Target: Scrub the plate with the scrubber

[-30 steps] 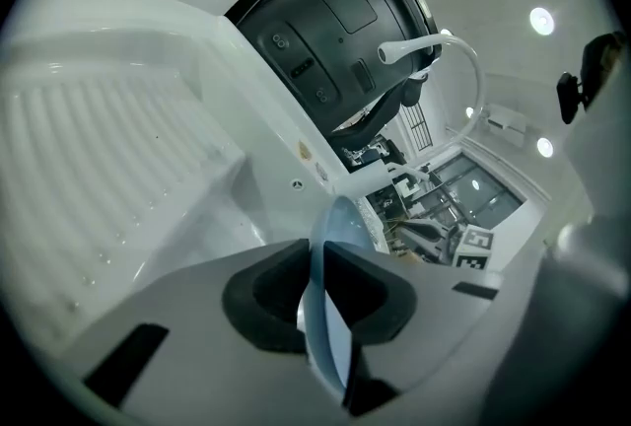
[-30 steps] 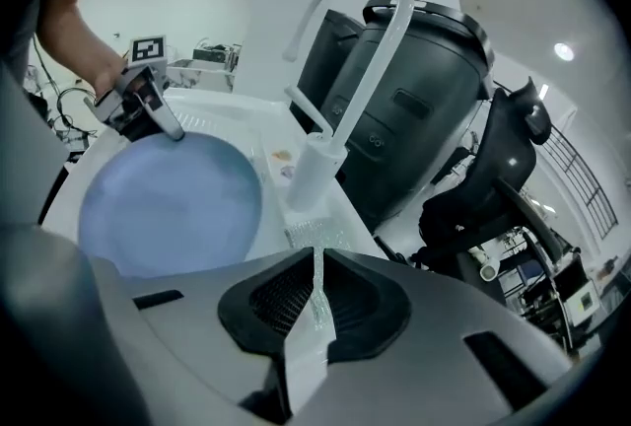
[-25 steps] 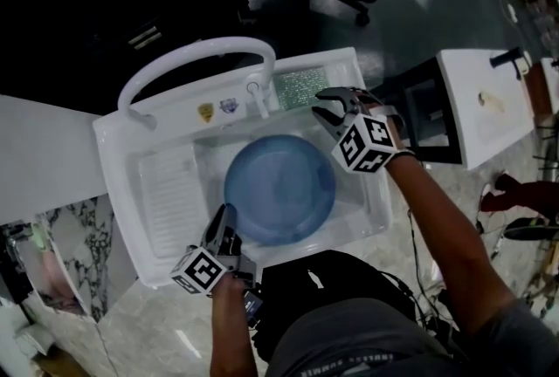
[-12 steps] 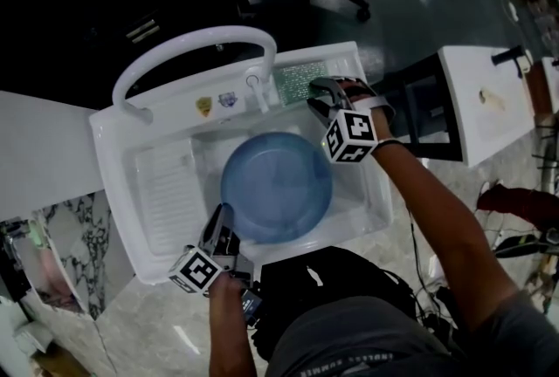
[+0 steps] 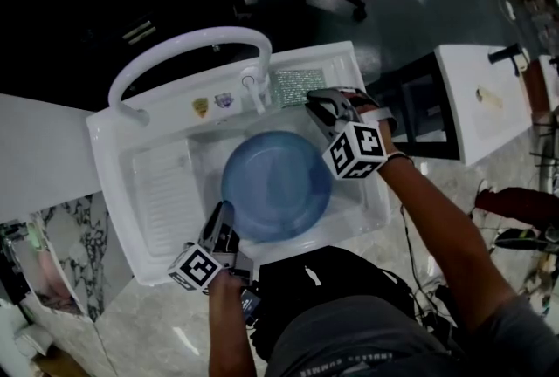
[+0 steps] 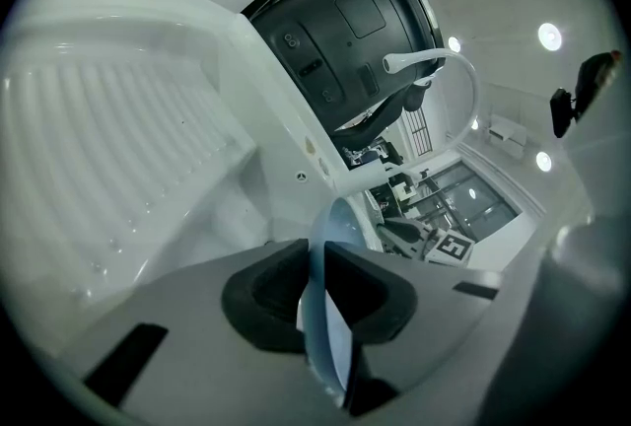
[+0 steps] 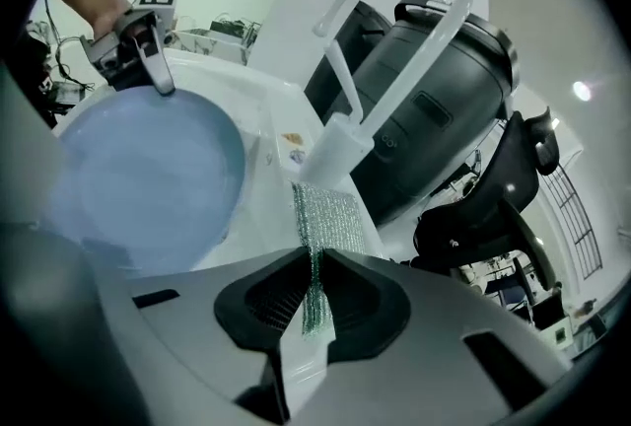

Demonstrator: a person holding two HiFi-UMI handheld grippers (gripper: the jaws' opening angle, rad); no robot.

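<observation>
While the left tool [image 5: 220,216] clamps the near-left rim of the blue plate [image 5: 275,183], where is the scrubber [image 5: 297,89]? (Listener)

Just beyond the plate's far-right rim, on the ledge of the white sink [image 5: 109,161], beside the base of the arched faucet [image 5: 192,42]. It is a flat, green, glittery pad. (Describer)

Does either tool have it? (Listener)

Yes. The right tool [image 5: 320,109] hangs over the plate's far-right rim, and its 2 jaws have just been closing. They now stand narrow, pinching the pad's near edge between them. I cannot tell whether the pad has left the ledge. (Describer)

Which way does the pad run? (Listener)

Its long side stretches away from the right tool toward the faucet base, pointing off the plate. The plate lies flat in the basin, face up, to the near-left of the pad. My guess: the right hand, the nearer 1, must draw the pad back across that far-right rim onto the plate's face while the left tool steadies the opposite rim. (Describer)
</observation>
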